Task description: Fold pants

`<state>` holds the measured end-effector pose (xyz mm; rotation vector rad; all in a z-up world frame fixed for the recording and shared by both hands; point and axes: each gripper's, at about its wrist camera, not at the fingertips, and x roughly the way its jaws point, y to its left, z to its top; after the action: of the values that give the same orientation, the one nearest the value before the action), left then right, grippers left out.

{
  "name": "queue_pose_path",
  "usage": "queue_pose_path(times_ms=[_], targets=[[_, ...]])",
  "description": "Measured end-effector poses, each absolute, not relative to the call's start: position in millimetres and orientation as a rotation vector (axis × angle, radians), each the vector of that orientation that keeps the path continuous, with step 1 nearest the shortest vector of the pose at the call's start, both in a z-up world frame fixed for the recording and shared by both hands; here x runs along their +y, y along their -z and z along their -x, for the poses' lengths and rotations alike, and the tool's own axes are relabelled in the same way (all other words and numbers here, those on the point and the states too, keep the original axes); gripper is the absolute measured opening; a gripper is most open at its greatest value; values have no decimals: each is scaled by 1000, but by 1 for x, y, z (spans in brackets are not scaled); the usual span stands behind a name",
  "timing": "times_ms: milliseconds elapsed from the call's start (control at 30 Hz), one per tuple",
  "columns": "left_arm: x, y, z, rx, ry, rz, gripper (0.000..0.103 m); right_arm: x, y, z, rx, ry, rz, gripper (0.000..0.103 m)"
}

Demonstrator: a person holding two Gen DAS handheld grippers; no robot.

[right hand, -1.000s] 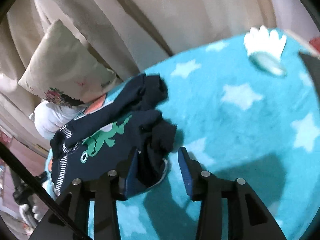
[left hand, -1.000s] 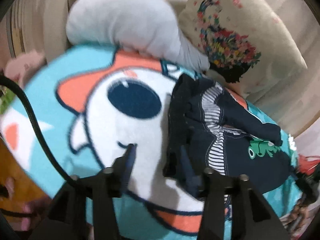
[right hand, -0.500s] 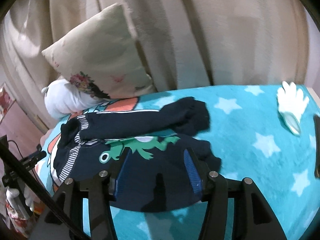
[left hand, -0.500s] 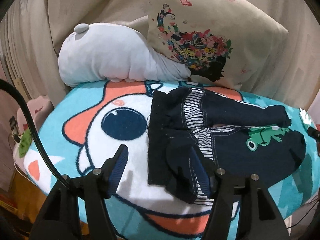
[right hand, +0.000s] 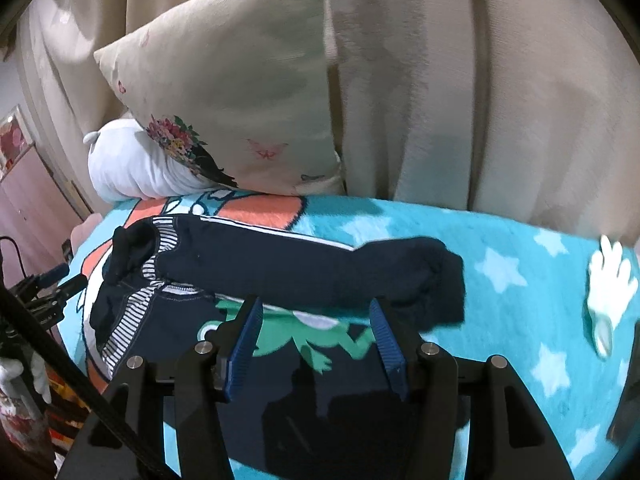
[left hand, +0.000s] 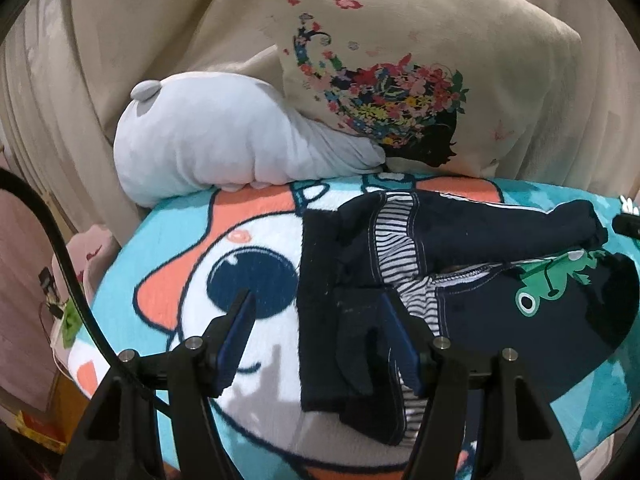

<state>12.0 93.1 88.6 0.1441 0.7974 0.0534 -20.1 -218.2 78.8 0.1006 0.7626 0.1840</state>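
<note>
Near the blanket's (left hand: 168,264) left edge my left gripper (left hand: 316,340) and right gripper (right hand: 316,344) hang released above the pants (right hand: 304,264); a shallow pinch could drag only one layer

Bed under my tongs, covered by a turquoise cartoon blanket (left hand: 168,248). Navy pants (right hand: 304,268) lay flat ahead of both tongs; beyond them, a white plush (left hand: 216,148) and floral pillow (left hand: 420,80) rested at its far edge.
</note>
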Motion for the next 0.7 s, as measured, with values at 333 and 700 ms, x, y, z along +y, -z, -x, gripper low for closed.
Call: queue_pose_path(times_ms=[333,700], targets=[[81,-86,-25,777,-56,-211,63,-213,-71,-2,806,-191,-78,60],[74,-90,-25,756,-48,-219,63,-222,-66,-6,821,-180,-88,60]])
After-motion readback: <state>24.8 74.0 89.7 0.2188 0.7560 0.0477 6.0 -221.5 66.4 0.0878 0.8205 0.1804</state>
